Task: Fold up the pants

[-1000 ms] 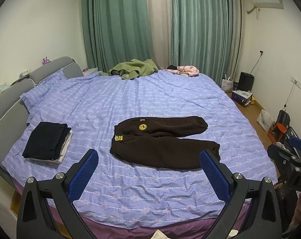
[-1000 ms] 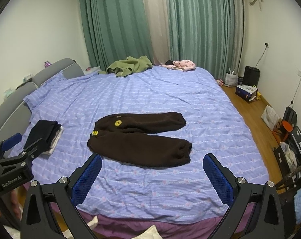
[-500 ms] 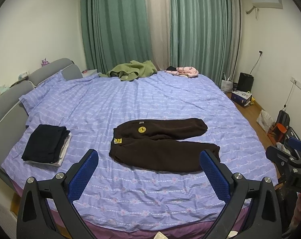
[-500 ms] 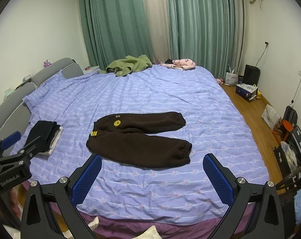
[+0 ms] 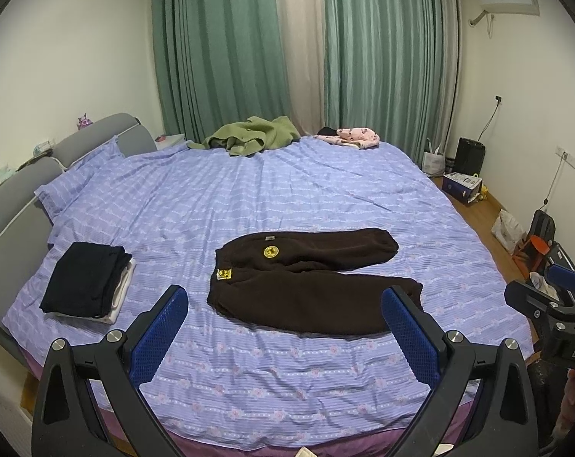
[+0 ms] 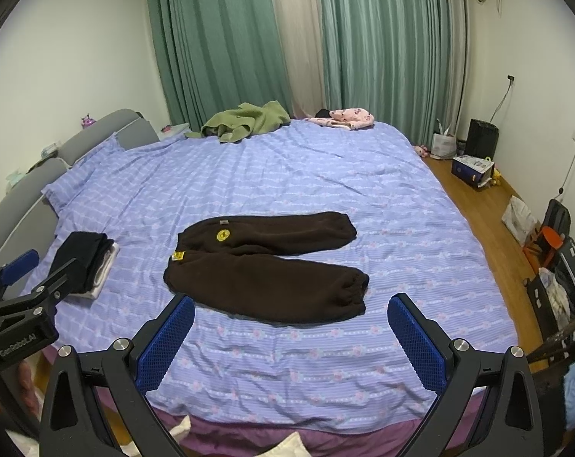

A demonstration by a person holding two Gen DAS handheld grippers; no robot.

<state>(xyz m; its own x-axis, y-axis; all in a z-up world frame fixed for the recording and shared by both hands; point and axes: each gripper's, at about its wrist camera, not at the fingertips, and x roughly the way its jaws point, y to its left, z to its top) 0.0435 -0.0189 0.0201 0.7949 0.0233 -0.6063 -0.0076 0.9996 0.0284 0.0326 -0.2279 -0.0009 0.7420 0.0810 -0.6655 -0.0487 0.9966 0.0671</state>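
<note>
Dark brown pants point(image 5: 310, 274) lie spread flat on the purple bed sheet point(image 5: 287, 190), waistband to the left, both legs pointing right, with two yellow patches near the waist. They also show in the right wrist view point(image 6: 264, 266). My left gripper point(image 5: 285, 323) is open and empty, held in front of the near bed edge, short of the pants. My right gripper point(image 6: 291, 327) is open and empty, also in front of the bed's near edge. Each gripper shows at the side of the other's view.
A folded stack of dark and white clothes point(image 5: 87, 283) lies at the bed's left. A green garment point(image 5: 249, 137) and a pink one point(image 5: 352, 137) lie at the far edge. The grey headboard point(image 5: 13, 205) is left; boxes and bags point(image 6: 474, 171) stand on the wood floor at right.
Both grippers have drawn back and risen slightly, so the bed and pants sit a little lower and farther in view. The pants have not moved.
</note>
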